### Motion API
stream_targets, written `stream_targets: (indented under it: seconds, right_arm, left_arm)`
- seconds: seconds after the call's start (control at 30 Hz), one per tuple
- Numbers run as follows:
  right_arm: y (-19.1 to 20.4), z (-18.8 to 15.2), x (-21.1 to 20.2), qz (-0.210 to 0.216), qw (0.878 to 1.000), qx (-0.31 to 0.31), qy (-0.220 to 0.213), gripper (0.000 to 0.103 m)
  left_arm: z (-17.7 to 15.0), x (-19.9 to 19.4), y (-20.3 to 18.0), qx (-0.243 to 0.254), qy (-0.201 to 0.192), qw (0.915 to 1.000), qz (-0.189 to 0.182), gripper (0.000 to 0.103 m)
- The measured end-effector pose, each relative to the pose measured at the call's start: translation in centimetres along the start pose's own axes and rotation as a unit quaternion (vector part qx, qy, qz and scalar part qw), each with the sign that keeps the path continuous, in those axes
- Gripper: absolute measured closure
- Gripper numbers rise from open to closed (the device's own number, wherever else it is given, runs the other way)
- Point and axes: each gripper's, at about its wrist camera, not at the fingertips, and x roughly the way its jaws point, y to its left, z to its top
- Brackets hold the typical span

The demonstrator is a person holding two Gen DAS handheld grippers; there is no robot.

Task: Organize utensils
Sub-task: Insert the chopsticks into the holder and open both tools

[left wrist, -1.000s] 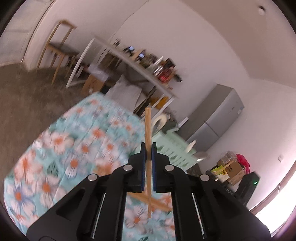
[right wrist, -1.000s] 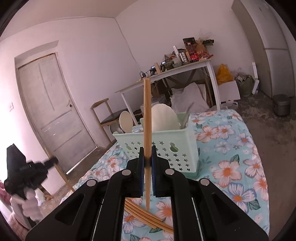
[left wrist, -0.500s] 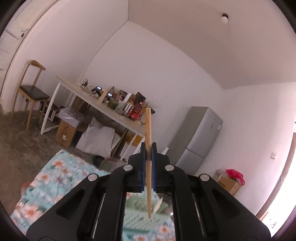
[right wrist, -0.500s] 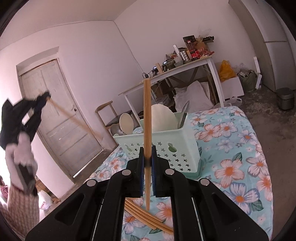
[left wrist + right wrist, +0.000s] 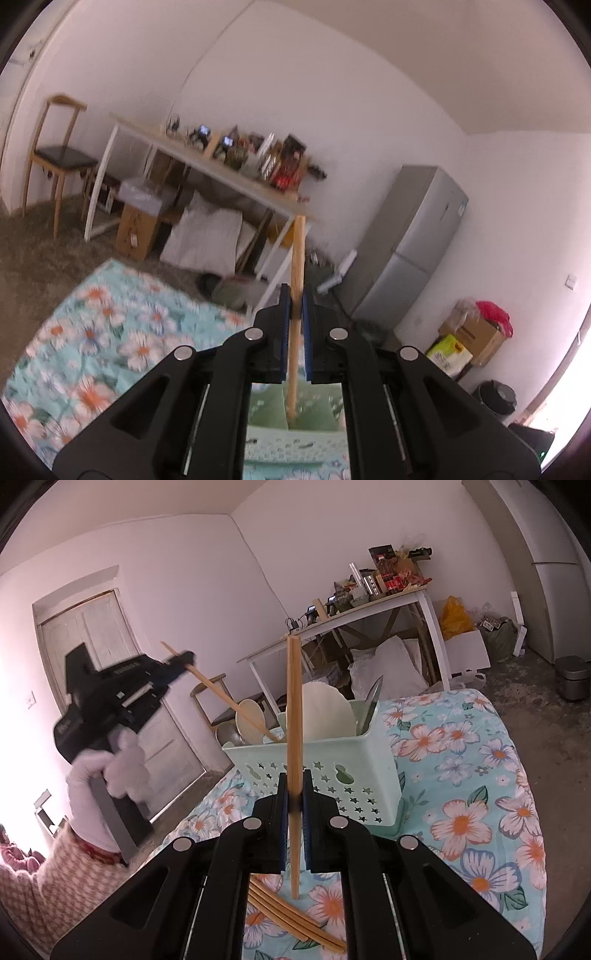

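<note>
Chopstick [image 5: 294,716] upright between right fingers [image 5: 283,812]

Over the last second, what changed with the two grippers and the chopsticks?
The left gripper, shut on one wooden chopstick, swung from low at the left edge up and across toward the mint-green plastic basket; the chopstick's lower end now reaches in over the basket's rim. The right gripper stayed put, shut on its own upright wooden chopstick. The loose chopsticks on the floral cloth and the basket did not move.
</note>
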Motion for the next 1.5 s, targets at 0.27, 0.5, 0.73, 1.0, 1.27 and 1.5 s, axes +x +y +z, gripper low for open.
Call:
stream_targets:
  seconds: [0.27,0.5,0.73,1.0,1.27,1.5]
  right_arm:
    - [0.8,0.2,0.1,-0.014,1.000,-0.009,0.000,0.096]
    - [2.6,1.0,-0.7,-0.018,0.999,-0.028,-0.013,0.096]
    - [6.2,3.4,-2.7,-0.009,0.996,-0.083,-0.043,0.096]
    - [10.3,8.4,-5.3,0.018,0.984,-0.141,-0.103,0.096]
    - [12.4,12.2,-3.6,-0.003,0.973,-0.181,-0.141,0.096]
    - [11.3,11.9,1.7,-0.055,0.975,-0.191,-0.102,0.096]
  left_arm:
    - [-0.7,-1.8,1.3,-0.007,0.002,0.9999,0.009,0.066]
    - [-0.6,-6.2,1.6,-0.001,-0.026,0.9996,0.013,0.048]
    - [-2.8,-10.4,3.3,0.024,-0.020,0.9984,0.048,0.037]
    - [-7.5,-13.0,7.3,0.045,0.043,0.9904,0.123,0.028]
    - [-11.4,-13.4,9.7,0.013,0.099,0.9863,0.131,0.024]
    - [-13.4,-13.0,9.9,0.004,0.125,0.9844,0.124,0.020]
